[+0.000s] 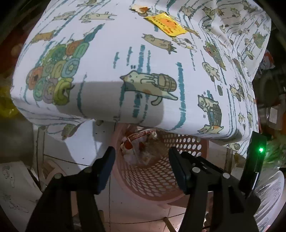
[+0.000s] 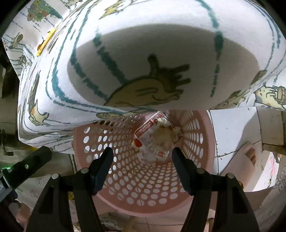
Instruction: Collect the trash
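Note:
A pink perforated basket (image 1: 157,174) stands on the floor, partly tucked under the table edge. It holds red-and-white wrappers and crumpled paper (image 1: 135,142). My left gripper (image 1: 141,151) hangs open over the basket mouth with nothing between its fingers. The right wrist view looks straight into the same basket (image 2: 125,178), where the trash pile (image 2: 155,139) lies at the bottom. My right gripper (image 2: 142,150) is open above it and also holds nothing. A yellow wrapper (image 1: 166,23) and a torn orange-white scrap (image 1: 141,9) lie on the tabletop.
The table wears a white cloth printed with cats (image 1: 143,62) and overhangs the basket's far side. The right gripper's body with a green light (image 1: 257,153) is close beside the left one. A person's foot (image 2: 250,153) rests on the white floor tiles (image 2: 232,128).

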`<control>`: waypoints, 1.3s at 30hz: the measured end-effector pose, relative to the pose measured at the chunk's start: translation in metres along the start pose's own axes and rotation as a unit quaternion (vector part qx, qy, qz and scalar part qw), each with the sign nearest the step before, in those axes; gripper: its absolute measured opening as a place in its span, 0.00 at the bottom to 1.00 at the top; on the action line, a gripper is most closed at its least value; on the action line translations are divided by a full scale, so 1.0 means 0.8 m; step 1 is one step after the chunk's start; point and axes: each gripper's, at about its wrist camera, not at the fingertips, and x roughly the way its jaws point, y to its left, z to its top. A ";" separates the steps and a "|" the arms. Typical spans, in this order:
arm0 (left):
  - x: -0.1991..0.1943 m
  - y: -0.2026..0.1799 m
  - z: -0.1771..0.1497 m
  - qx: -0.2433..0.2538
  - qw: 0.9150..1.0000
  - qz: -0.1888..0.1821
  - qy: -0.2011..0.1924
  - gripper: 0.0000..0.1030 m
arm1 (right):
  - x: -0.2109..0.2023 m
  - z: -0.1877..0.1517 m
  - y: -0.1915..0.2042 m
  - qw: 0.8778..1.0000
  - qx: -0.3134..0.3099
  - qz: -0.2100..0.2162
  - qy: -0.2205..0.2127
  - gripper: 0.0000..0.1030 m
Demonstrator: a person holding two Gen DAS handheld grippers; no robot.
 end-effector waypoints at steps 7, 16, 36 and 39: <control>-0.024 -0.013 -0.002 0.030 0.998 0.044 -0.026 0.58 | -0.033 -0.007 0.024 0.999 -0.030 -0.018 -0.029 0.68; -0.144 -0.031 -0.006 0.048 0.988 0.068 -0.133 0.60 | -0.161 -0.013 0.072 0.984 -0.087 -0.074 -0.139 0.70; -0.330 -0.068 -0.028 0.069 0.953 0.069 -0.287 1.00 | -0.374 -0.058 0.139 0.932 -0.176 -0.079 -0.308 0.93; -0.337 -0.065 -0.029 0.063 0.952 0.066 -0.292 1.00 | -0.389 -0.066 0.142 0.917 -0.182 -0.090 -0.343 1.00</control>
